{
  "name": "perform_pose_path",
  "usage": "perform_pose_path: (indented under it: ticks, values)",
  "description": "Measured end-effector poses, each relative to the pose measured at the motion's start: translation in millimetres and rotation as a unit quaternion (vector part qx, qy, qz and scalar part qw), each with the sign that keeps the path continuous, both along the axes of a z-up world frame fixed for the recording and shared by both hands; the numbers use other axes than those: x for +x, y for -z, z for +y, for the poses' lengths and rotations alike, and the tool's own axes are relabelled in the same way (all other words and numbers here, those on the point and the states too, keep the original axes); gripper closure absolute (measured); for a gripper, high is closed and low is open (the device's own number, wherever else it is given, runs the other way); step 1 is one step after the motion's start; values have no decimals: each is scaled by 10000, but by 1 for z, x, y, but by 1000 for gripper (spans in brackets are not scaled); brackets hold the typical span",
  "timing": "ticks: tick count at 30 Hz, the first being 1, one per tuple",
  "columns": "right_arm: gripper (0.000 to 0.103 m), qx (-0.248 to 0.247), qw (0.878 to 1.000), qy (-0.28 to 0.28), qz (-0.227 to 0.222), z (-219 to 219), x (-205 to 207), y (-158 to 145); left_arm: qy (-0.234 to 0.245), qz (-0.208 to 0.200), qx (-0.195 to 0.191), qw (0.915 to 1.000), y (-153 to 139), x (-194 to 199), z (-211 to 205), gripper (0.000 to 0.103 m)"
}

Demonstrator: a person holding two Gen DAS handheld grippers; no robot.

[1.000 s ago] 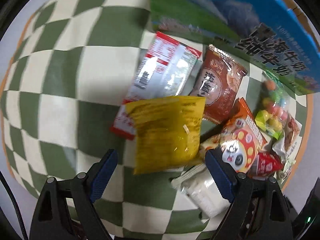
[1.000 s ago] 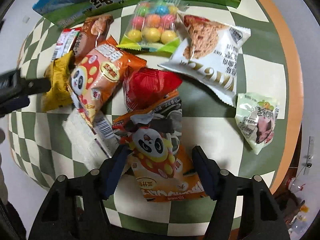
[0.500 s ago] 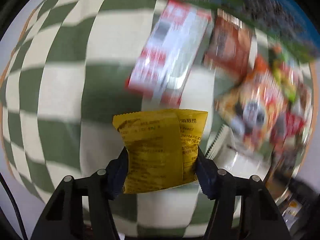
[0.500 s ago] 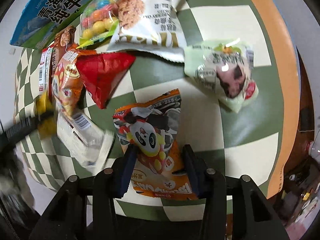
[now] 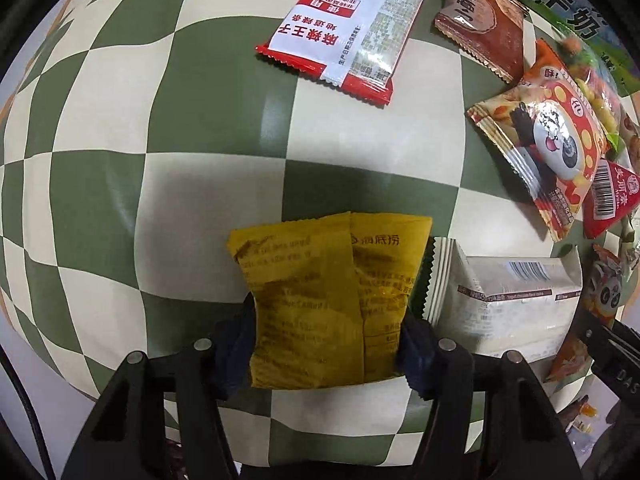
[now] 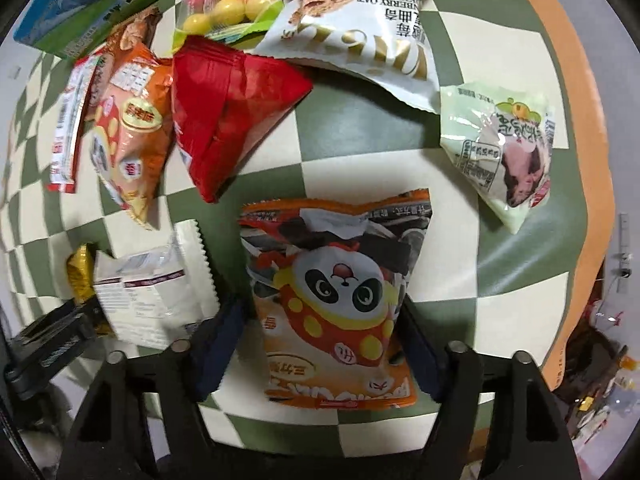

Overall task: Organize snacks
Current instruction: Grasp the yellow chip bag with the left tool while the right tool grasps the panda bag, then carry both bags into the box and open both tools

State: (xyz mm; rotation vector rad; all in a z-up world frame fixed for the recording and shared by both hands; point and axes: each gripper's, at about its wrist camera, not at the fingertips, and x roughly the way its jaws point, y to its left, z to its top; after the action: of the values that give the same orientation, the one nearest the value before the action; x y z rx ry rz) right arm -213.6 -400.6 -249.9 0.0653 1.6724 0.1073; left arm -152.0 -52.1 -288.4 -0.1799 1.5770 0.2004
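Yellow and crinkly, one snack bag (image 5: 328, 300) sits between the blue fingers (image 5: 236, 344) of the left gripper (image 5: 326, 350). The fingers press on both of its sides, so they hold it tight. The yellow bag is low over the green and cream checked worktop (image 5: 200, 120).

Just to the right of the yellow bag lies one white packet (image 5: 508, 304) with a bar code on it. It seems to touch the yellow bag's edge. Farther out on the worktop there is one red and white packet (image 5: 352, 28), one brown packet (image 5: 480, 16), and one orange panda bag (image 5: 552, 144). These three lie near each other at the far side.

The right gripper (image 6: 320, 354) has a second orange panda bag (image 6: 340, 292) between its blue fingers (image 6: 214, 354). The right finger touches the bag's side. The left finger is a little away from it, so one cannot tell if the bag is pinched.

Past this bag there is one red bag (image 6: 224, 108), shaped like a triangle. One pale green packet (image 6: 504, 144) lies alone to the right. One big white cookie bag (image 6: 360, 28) and one clear bag of colored candy balls (image 6: 228, 4) lie at the far side, touching. One blue and green milk box (image 6: 92, 4) stands behind them all.
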Motion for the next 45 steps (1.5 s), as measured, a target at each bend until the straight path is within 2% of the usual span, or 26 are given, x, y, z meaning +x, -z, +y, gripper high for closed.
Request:
perform_pose_path:
  ticks: [6,11,16,22,30,38,39,45]
  values:
    - [44,-217,9994,-162,-199,13,-12,1,43,-91,97,9999,3,6,-9,44]
    - [47,-195,9992,-176,-298,2,-21,-2,129,-190,138,9996,-16,-2,-16,49]
    - [49,-5,9992,-115,-380,-12,-28,-19,158,-326,130,9993,-39,-14,-17,50]
    - [50,383,9984,29,-416,-27,-42,-46,236,-664,144,9974,-84,-26,-23,50]
    - [50,767,9929,-84,-901,-34,-41,-115,425,-1375,-44,9896,-165,-30,-47,50]
    - [50,1244,9822,-190,-1391,-33,0,-178,647,-1984,-295,9775,-198,30,-59,50]
    - [50,1322,9806,-184,-1438,-32,4,-185,668,-2037,-320,9762,-195,41,-57,50]
    - [50,1662,9698,-138,-1781,-22,43,-220,845,-2358,-486,9669,-230,91,-65,50]
